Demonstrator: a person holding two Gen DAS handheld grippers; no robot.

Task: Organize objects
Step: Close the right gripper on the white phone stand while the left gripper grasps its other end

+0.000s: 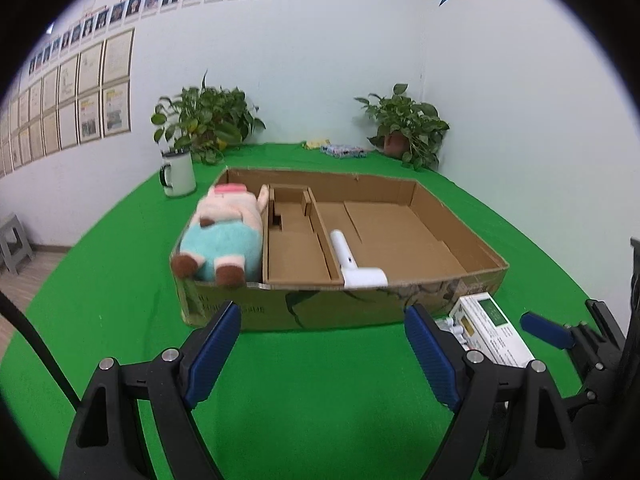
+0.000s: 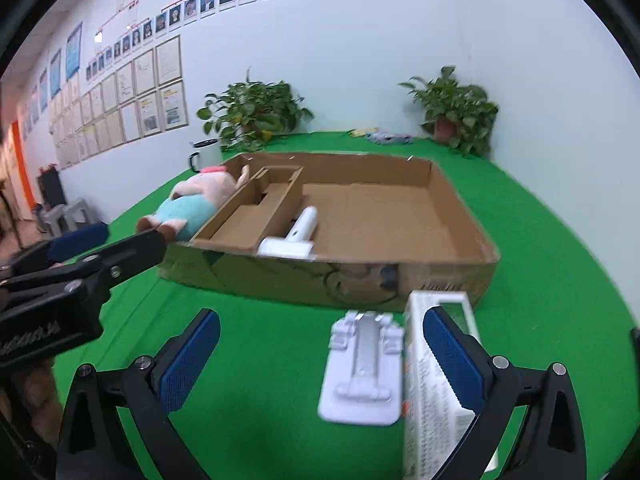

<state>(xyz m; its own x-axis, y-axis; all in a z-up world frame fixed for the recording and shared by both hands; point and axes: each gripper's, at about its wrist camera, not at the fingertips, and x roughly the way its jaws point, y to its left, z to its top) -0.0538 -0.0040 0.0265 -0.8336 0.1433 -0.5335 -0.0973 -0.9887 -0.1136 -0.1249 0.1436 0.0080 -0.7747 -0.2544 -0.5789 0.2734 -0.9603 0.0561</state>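
A shallow cardboard box (image 1: 340, 308) with inner dividers lies on the green cloth. A plush pig (image 1: 224, 236) lies in its left compartment, and a white handheld device (image 1: 356, 264) lies in the large right one. My left gripper (image 1: 324, 354) is open and empty just short of the box's front wall. My right gripper (image 2: 322, 360) is open over the cloth. A white plastic holder (image 2: 362, 368) lies between its fingers, not pressed by either. A white printed carton (image 2: 436, 392) stands partly behind the right finger; the carton (image 1: 488, 328) also shows in the left wrist view.
A white mug (image 1: 178, 176) stands left of the box, with potted plants (image 1: 208, 120) (image 1: 404, 128) at the back corners against the wall. Small packets (image 1: 344, 150) lie at the far edge. The left gripper (image 2: 132, 236) reaches in from the left of the right wrist view.
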